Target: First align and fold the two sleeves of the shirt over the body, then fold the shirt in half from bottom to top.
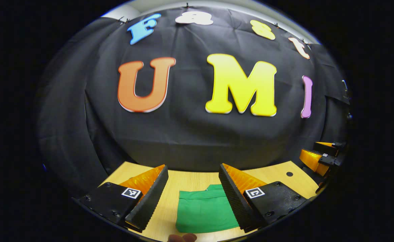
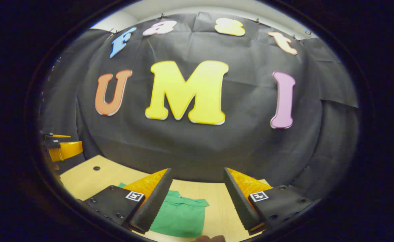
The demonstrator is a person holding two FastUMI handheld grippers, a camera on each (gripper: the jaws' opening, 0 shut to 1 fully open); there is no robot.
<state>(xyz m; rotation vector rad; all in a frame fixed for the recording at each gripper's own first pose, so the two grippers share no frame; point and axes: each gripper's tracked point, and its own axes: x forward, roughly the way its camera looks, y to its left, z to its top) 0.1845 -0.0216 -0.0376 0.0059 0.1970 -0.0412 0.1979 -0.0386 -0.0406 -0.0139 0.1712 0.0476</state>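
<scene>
Surface [image 1: 190, 179] of pale wood runs across the bottom of both views, under the black wall cloth, and it carries the shirt [image 1: 205, 210]. The shirt is green and already looks like a compact rectangle, with no sleeve sticking out to the side, so I judge that the folding is done or almost done; how many layers it has, I cannot tell.

In the left gripper view the shirt lies at bottom centre, directly ahead and below, between the two fingers, and its right edge goes behind the right finger. In the right gripper view the shirt [image 2: 180, 215] lies at lower left of centre and its left part is hidden by the left finger. So the shirt sits more under the left gripper [image 1: 193, 195] than under the right gripper [image 2: 198, 198], and the left one is better lined up for any next touch. The collar end points away, toward the wall.

Both grippers have the jaws wide apart, they hold nothing and hang above the surface, apart from the cloth. The right gripper [image 1: 321, 156] appears also at the right edge of the left gripper view.

A small dark hole [image 1: 289, 174] is in the surface, to the right of the shirt.
</scene>
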